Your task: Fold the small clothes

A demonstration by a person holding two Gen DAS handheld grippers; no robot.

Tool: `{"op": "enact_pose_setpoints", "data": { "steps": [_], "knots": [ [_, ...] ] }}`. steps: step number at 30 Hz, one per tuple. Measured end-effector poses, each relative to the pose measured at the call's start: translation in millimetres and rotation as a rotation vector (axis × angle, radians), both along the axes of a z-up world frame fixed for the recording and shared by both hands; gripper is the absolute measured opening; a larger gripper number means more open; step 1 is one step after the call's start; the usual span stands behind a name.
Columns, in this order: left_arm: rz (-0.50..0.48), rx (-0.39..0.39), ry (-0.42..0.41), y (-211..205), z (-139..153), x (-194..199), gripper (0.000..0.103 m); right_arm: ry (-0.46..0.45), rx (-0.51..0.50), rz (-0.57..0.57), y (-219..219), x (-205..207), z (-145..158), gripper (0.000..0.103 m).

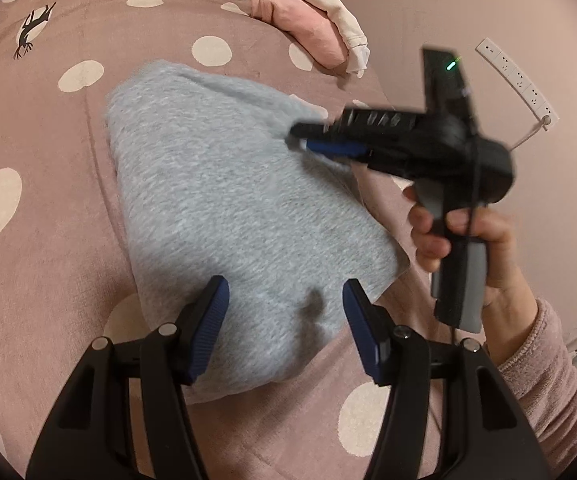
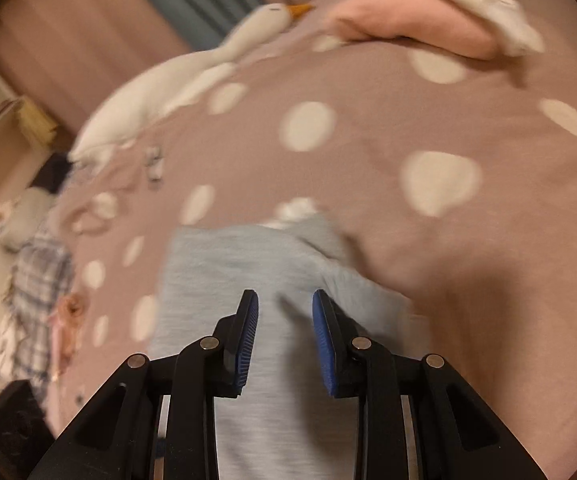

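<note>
A folded grey fleecy garment (image 1: 228,200) lies on a pink bedspread with cream dots (image 1: 48,160). My left gripper (image 1: 284,284) is open over the garment's near end, one blue pad on each side of it and neither pressing the cloth. A hand (image 1: 488,248) holds my right gripper (image 1: 300,138), blurred, with its tips at the garment's far right edge. In the right wrist view my right gripper (image 2: 285,296) has a narrow gap between its pads. The grey garment (image 2: 248,264) lies flat beneath them, with no fold caught between.
A folded pink piece (image 1: 308,28) with a cream one (image 1: 328,4) on top sits at the bed's far side. A white goose plush (image 2: 192,72) lies along the far edge. A plaid cloth (image 2: 40,272) is off to the left, and a power strip (image 1: 516,80) hangs on the wall.
</note>
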State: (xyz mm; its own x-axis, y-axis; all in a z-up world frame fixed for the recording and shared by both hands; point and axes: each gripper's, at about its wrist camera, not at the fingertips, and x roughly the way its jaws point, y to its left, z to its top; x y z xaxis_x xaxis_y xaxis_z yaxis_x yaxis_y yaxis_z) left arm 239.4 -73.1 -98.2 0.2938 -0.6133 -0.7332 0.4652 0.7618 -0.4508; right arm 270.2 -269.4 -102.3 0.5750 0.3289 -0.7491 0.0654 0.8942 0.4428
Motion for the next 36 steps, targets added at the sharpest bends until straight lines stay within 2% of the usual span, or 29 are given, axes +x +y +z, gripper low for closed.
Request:
{"op": "enact_pose_setpoints", "data": {
  "steps": [2, 6, 10, 15, 18, 20, 21, 23, 26, 31, 33, 36],
  "knots": [
    [0.012, 0.014, -0.004, -1.5, 0.0, -2.0, 0.059, 0.029, 0.047, -0.013, -7.4, -1.3, -14.1, 0.028],
    [0.036, 0.033, -0.011, -2.2, 0.3, -2.6, 0.059, -0.014, 0.087, -0.016, -6.1, -18.8, -6.7, 0.028],
    [0.052, 0.031, -0.004, -1.0, -0.2, -0.3, 0.059, -0.072, 0.030, 0.049, 11.0, -43.9, 11.9, 0.032],
    [0.059, 0.041, -0.011, -4.2, 2.0, -1.9, 0.059, -0.125, 0.008, 0.147, 27.2, -76.2, 24.0, 0.032],
    [0.064, 0.055, -0.018, -5.6, 2.1, -4.4, 0.059, -0.111, -0.038, 0.181, 37.2, -81.9, 17.3, 0.032],
    [0.067, 0.060, -0.017, -8.0, 1.8, -4.6, 0.059, -0.067, -0.139, 0.191, 45.5, -80.3, 3.7, 0.032],
    [0.069, 0.063, -0.015, -8.7, 1.6, -5.0, 0.059, -0.048, -0.154, 0.192, 46.2, -79.8, -1.3, 0.032],
    [0.074, 0.070, -0.018, -9.2, 1.5, -6.2, 0.059, -0.029, -0.143, 0.186, 45.6, -76.5, -10.3, 0.032],
    [0.086, 0.074, -0.018, -8.4, 1.8, -8.2, 0.059, -0.029, -0.124, 0.168, 43.7, -77.5, -7.3, 0.032],
    [0.105, 0.047, 0.001, 2.6, 6.5, -17.1, 0.059, -0.050, -0.119, 0.177, 41.3, -101.9, -2.0, 0.032],
    [0.106, 0.050, 0.000, 7.1, 9.1, -23.6, 0.062, -0.069, -0.098, 0.175, 36.6, -114.4, 1.9, 0.032],
    [0.125, 0.086, -0.017, 17.3, 12.7, -36.7, 0.071, -0.099, -0.048, 0.166, 29.9, -128.6, 4.6, 0.034]
  ]
}}
